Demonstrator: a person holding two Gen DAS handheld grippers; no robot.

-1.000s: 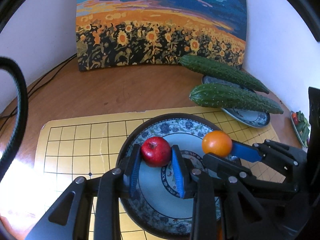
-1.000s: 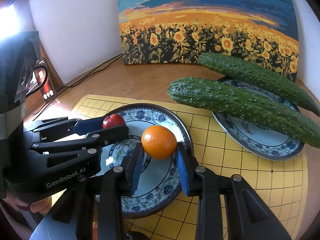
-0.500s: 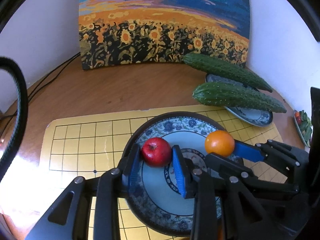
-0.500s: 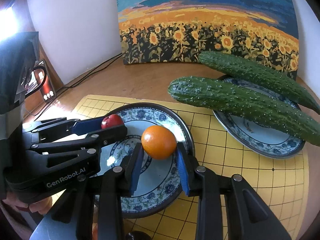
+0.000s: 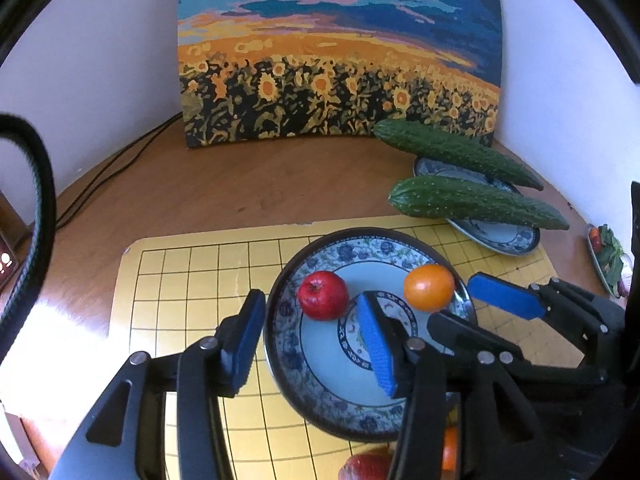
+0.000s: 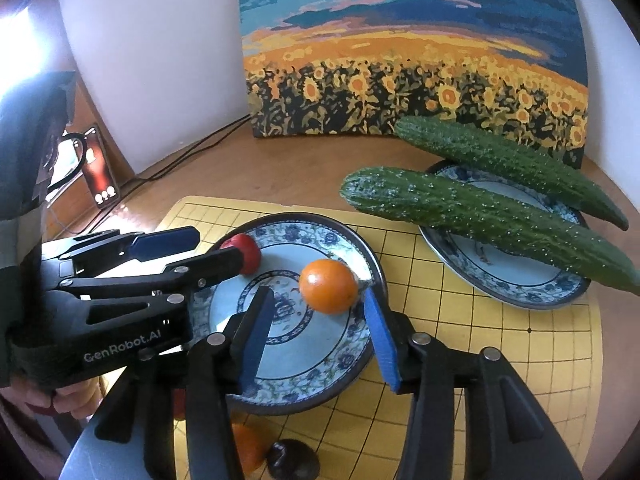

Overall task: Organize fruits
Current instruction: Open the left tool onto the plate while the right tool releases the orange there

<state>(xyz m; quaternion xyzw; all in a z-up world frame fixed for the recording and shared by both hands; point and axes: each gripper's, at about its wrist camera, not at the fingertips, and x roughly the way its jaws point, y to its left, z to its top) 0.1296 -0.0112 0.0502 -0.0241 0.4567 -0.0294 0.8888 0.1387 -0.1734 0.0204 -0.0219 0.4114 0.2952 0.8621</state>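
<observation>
A red apple (image 5: 323, 295) and an orange (image 5: 429, 287) lie on a blue-patterned plate (image 5: 304, 384) on the yellow grid mat (image 5: 192, 280). My left gripper (image 5: 308, 344) is open just behind the apple, free of it. My right gripper (image 6: 320, 332) is open just behind the orange (image 6: 329, 286), free of it. The apple (image 6: 245, 251) shows partly behind the left gripper (image 6: 192, 248) in the right wrist view. The plate (image 6: 352, 356) lies under both grippers.
Two cucumbers (image 6: 480, 208) lie across a second plate (image 6: 520, 288) at the right. A sunflower painting (image 5: 336, 56) leans on the wall behind. More fruit (image 6: 248, 448) and a dark fruit (image 6: 292, 460) lie at the mat's near edge. A phone (image 6: 102, 172) stands at the left.
Both grippers have opened and let go: the apple and the orange now rest on the plate. Both grippers have drawn back a little.
</observation>
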